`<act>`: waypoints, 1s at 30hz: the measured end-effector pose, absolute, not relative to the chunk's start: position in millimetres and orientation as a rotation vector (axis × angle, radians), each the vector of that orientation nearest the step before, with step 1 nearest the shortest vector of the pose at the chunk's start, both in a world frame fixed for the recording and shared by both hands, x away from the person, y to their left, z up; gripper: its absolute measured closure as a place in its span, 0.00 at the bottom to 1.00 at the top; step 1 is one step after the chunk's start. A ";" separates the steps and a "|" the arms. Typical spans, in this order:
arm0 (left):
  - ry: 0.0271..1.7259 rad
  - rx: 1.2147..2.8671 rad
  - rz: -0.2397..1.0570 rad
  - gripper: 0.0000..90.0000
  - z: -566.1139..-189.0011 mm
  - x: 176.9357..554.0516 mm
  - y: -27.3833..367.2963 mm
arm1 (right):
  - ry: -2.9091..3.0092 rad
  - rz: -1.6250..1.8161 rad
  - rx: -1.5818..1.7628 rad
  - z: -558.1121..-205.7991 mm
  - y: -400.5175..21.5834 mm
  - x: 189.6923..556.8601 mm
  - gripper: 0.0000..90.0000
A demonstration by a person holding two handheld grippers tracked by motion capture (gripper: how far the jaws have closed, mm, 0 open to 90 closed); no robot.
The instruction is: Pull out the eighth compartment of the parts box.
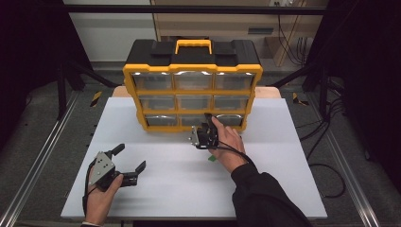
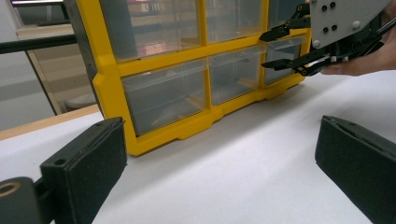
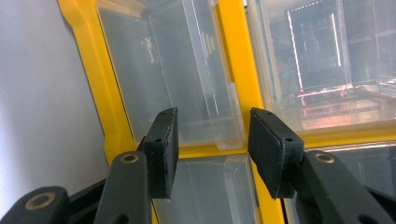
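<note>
A yellow and black drawer cabinet (image 1: 193, 69) with clear plastic drawers stands at the back of the white table (image 1: 265, 189). My right gripper (image 1: 207, 117) is turned on its side against the bottom row. In the right gripper view (image 3: 212, 140) its jaws stand apart around the clear top lip of a bottom drawer (image 3: 219, 126), with a gap still visible at the pads. In the left gripper view the right gripper (image 2: 264, 48) is at the right-hand bottom drawer (image 2: 280, 53). My left gripper (image 1: 131, 156) rests wide open and holds nothing (image 2: 219, 154).
The cabinet's yellow frame (image 2: 108, 84) has a carry handle (image 1: 193, 45) on top. A small green object (image 1: 211, 158) lies on the table under the right wrist. Metal rails run along both sides, and cables lie on the floor at the right.
</note>
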State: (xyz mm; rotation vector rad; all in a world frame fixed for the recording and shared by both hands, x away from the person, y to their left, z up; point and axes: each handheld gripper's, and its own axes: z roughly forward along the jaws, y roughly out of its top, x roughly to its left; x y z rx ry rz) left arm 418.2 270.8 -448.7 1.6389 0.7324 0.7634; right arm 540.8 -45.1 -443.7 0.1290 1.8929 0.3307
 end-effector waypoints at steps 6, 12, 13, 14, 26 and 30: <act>0.729 1.642 0.763 0.02 -448.7 418.2 270.3 | 1.897 0.321 0.118 -443.7 -46.1 542.5 0.60; 0.729 1.642 0.763 0.02 -448.6 418.2 270.3 | 1.897 0.316 0.119 -445.0 -45.8 542.6 0.61; 0.729 1.642 0.763 0.02 -448.6 418.2 270.3 | 1.900 0.310 0.115 -445.2 -45.9 542.8 0.60; 0.729 1.640 0.763 0.02 -448.6 418.2 270.2 | 1.896 0.301 0.091 -444.8 -46.5 543.9 0.60; 0.732 1.628 0.762 0.02 -448.0 417.7 270.8 | 1.883 0.314 0.116 -448.3 -44.4 543.2 0.59; 0.738 1.623 0.766 0.02 -447.8 417.8 271.6 | 1.886 0.288 0.087 -447.8 -44.6 543.5 0.59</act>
